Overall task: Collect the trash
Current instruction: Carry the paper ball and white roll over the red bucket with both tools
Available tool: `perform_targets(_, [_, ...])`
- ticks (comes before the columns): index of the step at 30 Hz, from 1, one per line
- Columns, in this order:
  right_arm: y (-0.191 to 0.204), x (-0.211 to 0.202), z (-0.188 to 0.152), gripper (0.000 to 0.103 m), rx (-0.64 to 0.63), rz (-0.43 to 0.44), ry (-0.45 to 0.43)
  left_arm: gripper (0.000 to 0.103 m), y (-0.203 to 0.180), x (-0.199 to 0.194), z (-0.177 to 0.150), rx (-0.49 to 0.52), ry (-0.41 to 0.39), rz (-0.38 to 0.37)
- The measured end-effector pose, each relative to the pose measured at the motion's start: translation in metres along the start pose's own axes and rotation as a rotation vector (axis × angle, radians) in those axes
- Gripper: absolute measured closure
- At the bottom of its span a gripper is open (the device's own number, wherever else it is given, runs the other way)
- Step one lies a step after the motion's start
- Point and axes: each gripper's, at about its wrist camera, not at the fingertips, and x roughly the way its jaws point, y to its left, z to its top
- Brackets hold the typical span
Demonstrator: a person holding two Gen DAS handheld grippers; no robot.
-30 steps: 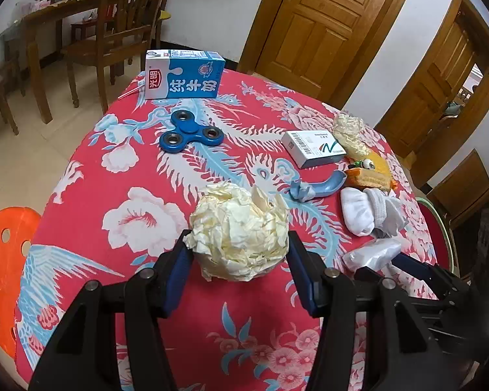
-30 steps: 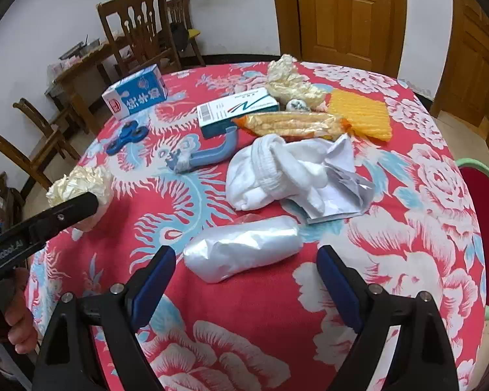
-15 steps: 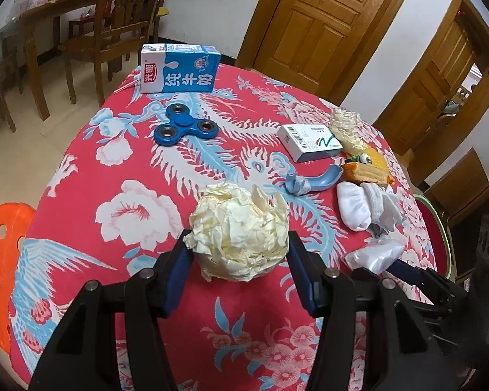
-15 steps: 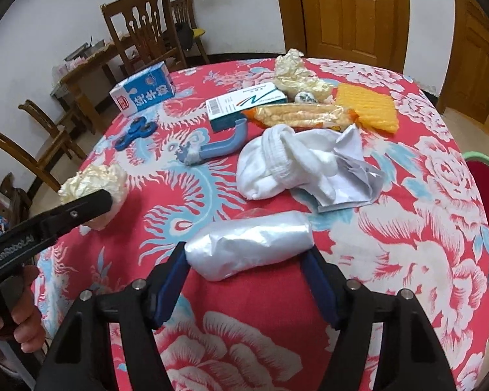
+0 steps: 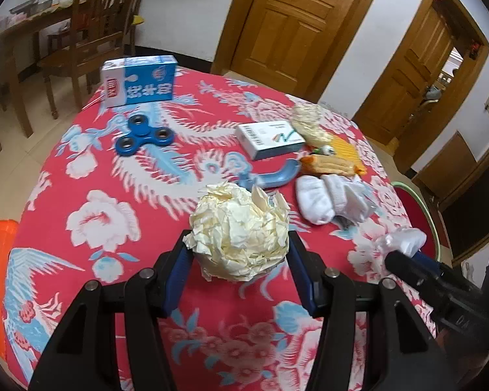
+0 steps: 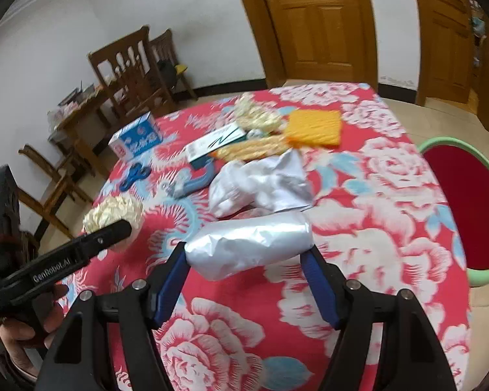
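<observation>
the left gripper (image 5: 239, 260) clamps a crumpled paper ball (image 5: 239, 231), light and springy, at its widest middle. the right gripper (image 6: 244, 260), at three o'clock of it, pinches a crushable, slippery silver plastic bag (image 6: 249, 244) by its ends, above the floral tablecloth (image 6: 375, 260).

text: "GenRobot.AI" on left tool (image 6: 132, 228) arm | milk carton (image 5: 139, 80): print blurred, unreadable

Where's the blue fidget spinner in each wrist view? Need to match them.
Left wrist: blue fidget spinner upper left, below the milk carton.
Right wrist: blue fidget spinner left of centre, blurred, below the same carton.
Shared landmark: the milk carton.
</observation>
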Motion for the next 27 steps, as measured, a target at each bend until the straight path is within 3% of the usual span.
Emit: perform_targets(27, [-0.13,-0.063,0.004,0.031,0.241,-0.16,-0.136,0.046,-0.124,0.026,0.016,0.227,0.057,-0.131])
